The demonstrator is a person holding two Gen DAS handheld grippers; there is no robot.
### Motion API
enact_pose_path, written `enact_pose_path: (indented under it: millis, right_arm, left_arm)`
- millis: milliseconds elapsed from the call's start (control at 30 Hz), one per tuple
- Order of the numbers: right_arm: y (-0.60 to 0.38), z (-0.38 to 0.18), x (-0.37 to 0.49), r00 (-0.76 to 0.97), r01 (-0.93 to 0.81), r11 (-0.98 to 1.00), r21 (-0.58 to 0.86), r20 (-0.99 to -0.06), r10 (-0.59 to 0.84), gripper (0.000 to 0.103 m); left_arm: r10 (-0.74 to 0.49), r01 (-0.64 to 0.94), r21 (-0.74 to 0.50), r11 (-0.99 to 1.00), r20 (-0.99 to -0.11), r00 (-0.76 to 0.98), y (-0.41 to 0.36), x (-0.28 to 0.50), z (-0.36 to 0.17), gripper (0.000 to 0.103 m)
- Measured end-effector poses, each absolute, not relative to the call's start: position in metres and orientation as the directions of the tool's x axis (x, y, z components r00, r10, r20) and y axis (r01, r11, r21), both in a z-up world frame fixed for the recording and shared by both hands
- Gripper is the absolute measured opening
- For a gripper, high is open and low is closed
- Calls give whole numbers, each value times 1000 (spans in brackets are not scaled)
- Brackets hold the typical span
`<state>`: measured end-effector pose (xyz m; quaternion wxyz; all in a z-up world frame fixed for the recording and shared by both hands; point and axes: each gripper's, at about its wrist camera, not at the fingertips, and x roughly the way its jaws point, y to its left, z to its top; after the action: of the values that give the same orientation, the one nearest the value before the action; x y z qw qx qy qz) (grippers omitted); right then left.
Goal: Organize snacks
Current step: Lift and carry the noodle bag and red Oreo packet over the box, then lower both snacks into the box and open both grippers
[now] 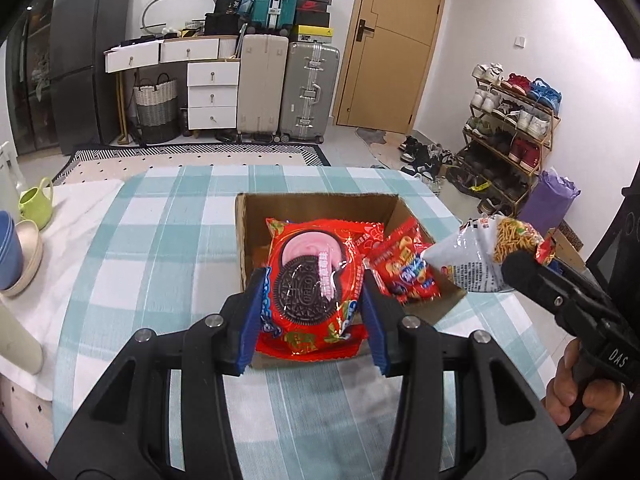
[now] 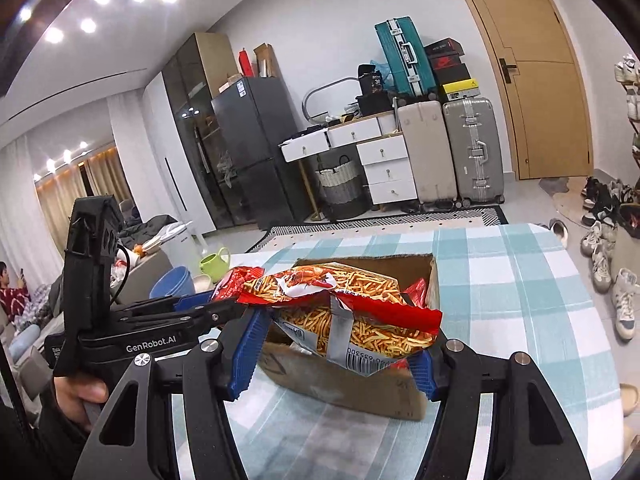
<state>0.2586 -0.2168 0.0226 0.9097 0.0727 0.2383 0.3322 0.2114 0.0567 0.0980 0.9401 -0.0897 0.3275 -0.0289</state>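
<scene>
Left tool [image 1: 316, 300] pinches the Oreo pack [image 1: 312, 280] over the box [image 1: 320, 208], which sits mid-counter [image 1: 160, 240]. Right tool [image 2: 336, 344] grips the noodle bag [image 2: 352, 308] just off the box's 3 o'clock edge, with a red pack [image 1: 404, 268] lying inside at the box's right.

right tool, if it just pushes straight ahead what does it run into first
Probably the cardboard box: the right tool, gripping the noodle snack bag, points at its near wall. Depth is unclear, so it might pass just over the rim.
</scene>
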Motion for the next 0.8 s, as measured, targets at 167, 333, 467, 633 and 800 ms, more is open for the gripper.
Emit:
enact_pose_path:
  millis: [167, 333, 467, 633, 800]
  right_arm:
    - [-211, 23, 279, 665, -567, 772, 287, -394, 634, 63]
    - [-203, 22, 298, 652, -575, 767, 285, -407, 640, 63]
    - [-197, 21, 310, 648, -578, 767, 279, -415, 639, 63]
    - [-187, 19, 324, 638, -590, 765, 260, -430, 638, 63]
    - [-179, 10, 339, 634, -594, 770, 233, -454, 626, 63]
  left_arm:
    - [-108, -5, -180, 984, -613, 783, 56, 234, 99, 41]
    - [-99, -14, -175, 984, -623, 776, 58, 257, 95, 41]
    - [-98, -17, -174, 985, -630, 771, 59, 276, 89, 41]
    - [-93, -24, -172, 985, -643, 760, 63, 300, 81, 41]
    - [-90, -26, -164, 986, -658, 747, 66, 324, 70, 41]
